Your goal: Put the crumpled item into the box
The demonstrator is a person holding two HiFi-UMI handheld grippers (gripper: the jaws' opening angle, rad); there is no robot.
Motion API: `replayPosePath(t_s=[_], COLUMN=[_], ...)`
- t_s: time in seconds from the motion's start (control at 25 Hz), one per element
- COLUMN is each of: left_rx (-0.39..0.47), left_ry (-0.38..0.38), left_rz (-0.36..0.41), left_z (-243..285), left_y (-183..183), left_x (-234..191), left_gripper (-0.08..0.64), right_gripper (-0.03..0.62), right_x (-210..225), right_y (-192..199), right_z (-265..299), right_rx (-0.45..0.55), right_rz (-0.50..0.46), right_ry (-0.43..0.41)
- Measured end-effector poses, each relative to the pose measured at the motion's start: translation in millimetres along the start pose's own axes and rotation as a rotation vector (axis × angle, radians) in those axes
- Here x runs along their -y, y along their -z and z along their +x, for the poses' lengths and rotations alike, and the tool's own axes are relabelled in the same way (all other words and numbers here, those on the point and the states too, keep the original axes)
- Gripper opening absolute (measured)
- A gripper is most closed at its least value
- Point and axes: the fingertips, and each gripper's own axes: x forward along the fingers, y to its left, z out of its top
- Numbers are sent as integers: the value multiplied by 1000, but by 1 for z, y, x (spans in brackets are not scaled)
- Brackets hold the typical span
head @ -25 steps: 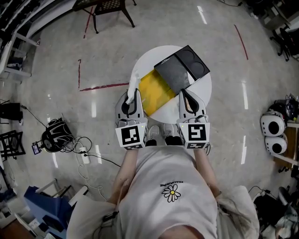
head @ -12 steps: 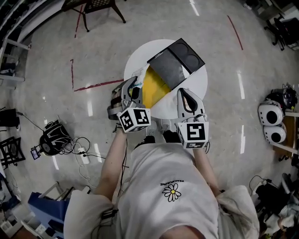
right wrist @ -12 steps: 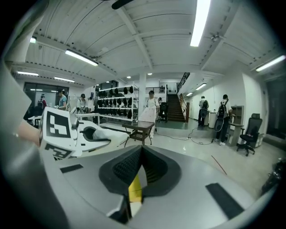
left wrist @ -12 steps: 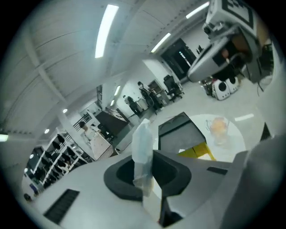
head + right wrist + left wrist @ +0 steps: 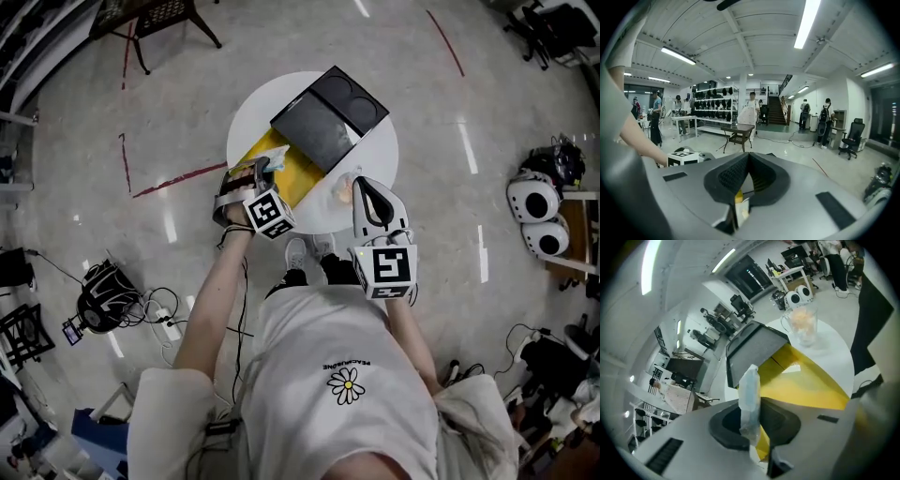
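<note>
Transport is the step in hand, we judge: our left gripper (image 5: 263, 172) pinches the crumpled item (image 5: 750, 394) in narrow jaws, at the near-left rim of the yellow box (image 5: 298, 175). Our right gripper (image 5: 366, 187) hangs closed and empty over the table (image 5: 380, 150) edge. Next we must clear that rim, then release. Beyond, the raised dark lid (image 5: 319, 122) walls the far side. The cup (image 5: 345, 187) stands to the right.

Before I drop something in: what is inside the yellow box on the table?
Only bare yellow floor shows in the yellow box. The dark lid hides its far part; the left gripper, holding the crumpled item, hides a near corner.
</note>
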Motion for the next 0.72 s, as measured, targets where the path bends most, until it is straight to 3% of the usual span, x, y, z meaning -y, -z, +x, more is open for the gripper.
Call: replayPosePath(t_s=[0.12, 0.24, 0.44, 0.6, 0.72], left_rx=[-61, -114, -110, -117, -113], left_ry=[66, 151, 232, 346, 408], left_rz=[24, -4, -27, -136, -203], left_z=[17, 29, 37, 37, 33], left_y=[9, 14, 10, 8, 4], left_x=[16, 32, 45, 57, 62], left_gripper=[41, 48, 64, 82, 151], right_gripper=[3, 3, 3, 3, 3], right_x=[1, 4, 8, 10, 10], right_y=[3, 6, 12, 15, 14], right_z=[-7, -13, -17, -18, -20], right_rx=[-10, -23, -39, -41, -38], right_rz=[6, 11, 24, 39, 40], right_ry=[15, 22, 44, 49, 46])
